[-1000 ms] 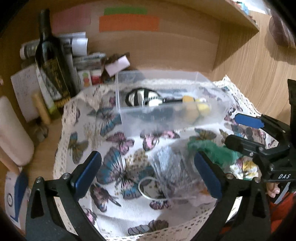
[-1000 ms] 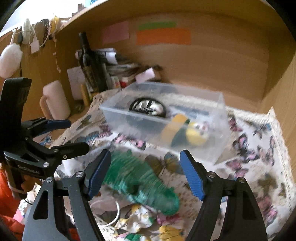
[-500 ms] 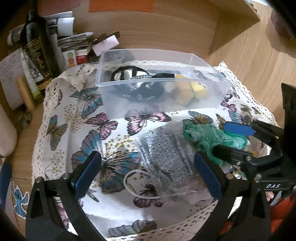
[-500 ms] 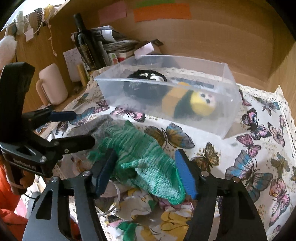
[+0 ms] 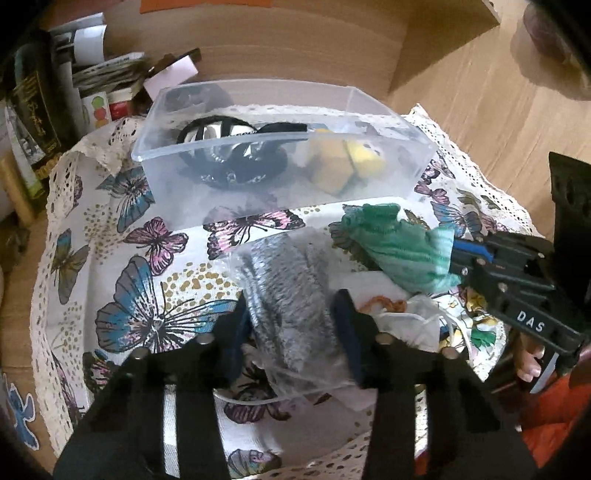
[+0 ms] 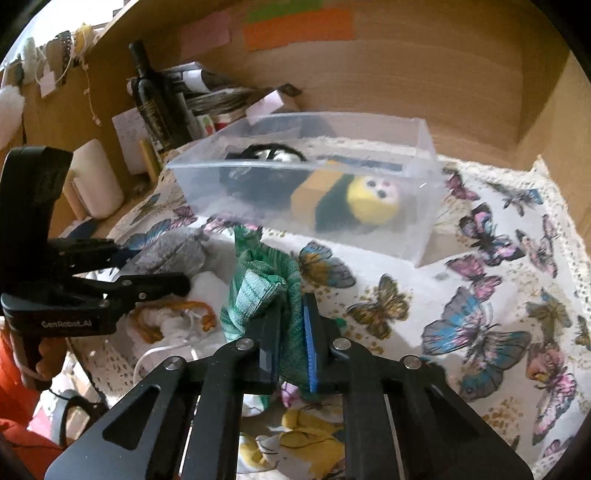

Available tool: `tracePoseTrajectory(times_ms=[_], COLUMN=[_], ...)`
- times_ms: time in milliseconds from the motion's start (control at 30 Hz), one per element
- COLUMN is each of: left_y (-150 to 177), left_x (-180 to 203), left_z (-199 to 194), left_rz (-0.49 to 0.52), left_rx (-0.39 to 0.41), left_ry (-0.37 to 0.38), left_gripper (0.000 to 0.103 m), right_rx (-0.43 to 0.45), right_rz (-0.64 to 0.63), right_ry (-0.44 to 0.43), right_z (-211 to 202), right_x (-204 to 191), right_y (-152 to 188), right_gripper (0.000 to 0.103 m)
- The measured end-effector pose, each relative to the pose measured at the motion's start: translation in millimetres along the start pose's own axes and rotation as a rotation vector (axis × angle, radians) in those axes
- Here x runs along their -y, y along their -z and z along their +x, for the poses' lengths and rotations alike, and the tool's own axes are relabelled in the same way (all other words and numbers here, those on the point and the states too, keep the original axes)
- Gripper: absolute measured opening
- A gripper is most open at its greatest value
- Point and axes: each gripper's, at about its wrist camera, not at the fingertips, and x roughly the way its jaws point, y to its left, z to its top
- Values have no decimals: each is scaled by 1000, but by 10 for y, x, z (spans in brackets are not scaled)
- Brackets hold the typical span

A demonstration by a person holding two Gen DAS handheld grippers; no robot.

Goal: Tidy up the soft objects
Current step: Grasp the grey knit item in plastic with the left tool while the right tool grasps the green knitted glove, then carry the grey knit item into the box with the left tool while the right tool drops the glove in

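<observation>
Left wrist view: the left gripper is pinching a grey fuzzy item in a clear bag, which is lying on the butterfly cloth just in front of the clear plastic box. Right wrist view: the right gripper is clamping narrow on the green knitted sock, which is bunching up above the cloth near the box, where a yellow plush toy and a black item are sitting.

We identify a home interior, a wooden shelf nook. Indicators: a lace-edged butterfly tablecloth, a dark wine bottle, stacked papers, a cream mug, coloured sticky notes on the wood panel.
</observation>
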Motion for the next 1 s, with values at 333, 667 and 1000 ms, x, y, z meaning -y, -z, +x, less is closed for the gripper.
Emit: tracePoseTrajectory(times_ms=[333, 667, 1000], left_y=[-64, -281, -590], left_x=[-14, -4, -4], left_z=[-304, -689, -886], left_rz=[10, 17, 29], left_rx=[121, 265, 386], left_ry=[-50, -74, -102], left_gripper=[27, 27, 27], right_rx=[93, 222, 334], right_rz=[2, 9, -19], right_ry=[52, 96, 130], right_z=[-239, -523, -669], right_x=[72, 116, 103], right_y=[-160, -439, -822], right_gripper=[9, 9, 9])
